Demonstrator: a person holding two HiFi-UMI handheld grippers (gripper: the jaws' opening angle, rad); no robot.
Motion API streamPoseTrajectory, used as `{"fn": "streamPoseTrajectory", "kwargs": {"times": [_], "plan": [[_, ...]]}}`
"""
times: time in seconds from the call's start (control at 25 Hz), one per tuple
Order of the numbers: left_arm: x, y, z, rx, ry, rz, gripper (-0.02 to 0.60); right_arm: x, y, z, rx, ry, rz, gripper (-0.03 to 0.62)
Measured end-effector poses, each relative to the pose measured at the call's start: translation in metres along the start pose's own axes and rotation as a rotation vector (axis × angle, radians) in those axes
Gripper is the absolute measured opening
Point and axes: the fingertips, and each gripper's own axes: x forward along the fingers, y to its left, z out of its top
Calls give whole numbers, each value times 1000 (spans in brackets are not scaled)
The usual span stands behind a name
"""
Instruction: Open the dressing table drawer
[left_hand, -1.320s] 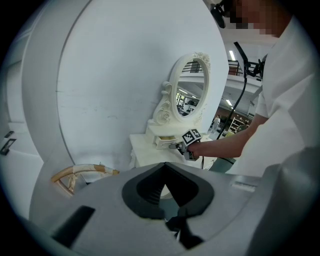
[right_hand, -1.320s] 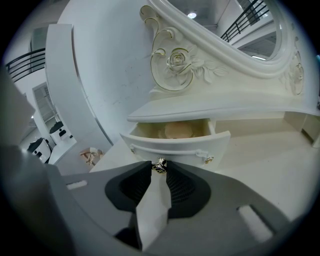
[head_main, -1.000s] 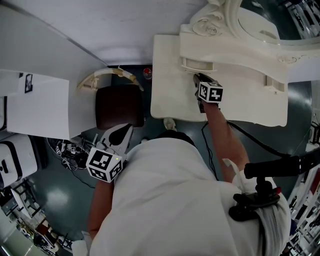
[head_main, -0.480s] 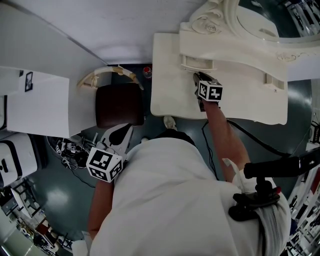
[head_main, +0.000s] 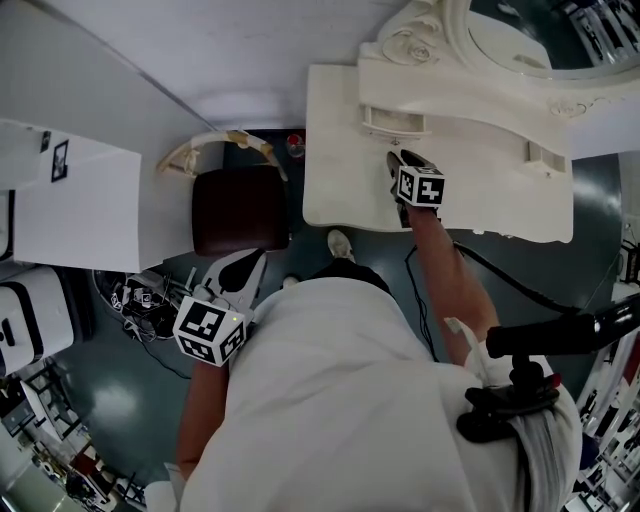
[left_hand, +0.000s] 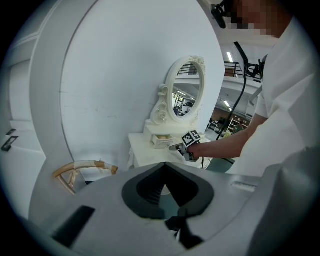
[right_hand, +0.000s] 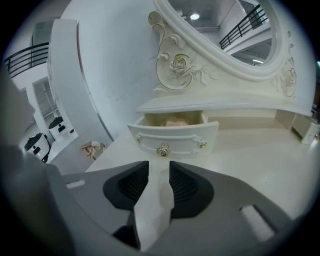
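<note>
The small cream drawer (right_hand: 172, 134) under the mirror shelf stands pulled out, and something pale lies inside it. Its gold knob (right_hand: 163, 149) faces my right gripper (right_hand: 159, 162), which sits just short of the knob with its jaws opening and nothing between them. From the head view, the right gripper (head_main: 393, 157) hovers over the dressing table (head_main: 340, 160), a little in front of the drawer (head_main: 395, 122). My left gripper (head_main: 256, 256) hangs low at the person's left side above the floor. In the left gripper view its (left_hand: 165, 164) jaws meet at the tips, holding nothing.
An oval mirror (head_main: 520, 40) with a carved cream frame rises behind the drawer. A second small drawer (head_main: 545, 155) sits at the shelf's right end. A dark-seated chair (head_main: 238, 208) stands left of the table. White desks (head_main: 75, 205) and cables lie at far left.
The right gripper has let go of the knob and drawn back slightly from the drawer front. The left gripper has hardly shifted.
</note>
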Motion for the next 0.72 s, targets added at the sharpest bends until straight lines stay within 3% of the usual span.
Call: {"fn": "streamPoseTrajectory", "kwargs": {"times": [0.28,0.72], "plan": [[-24,-7,-17,27,-12,-38,3,-44,30,-41,-12,27,-3,2],[-78,-19,-54,68,-16,-105,3,-129,121,-108,-66,61,78,0]]}}
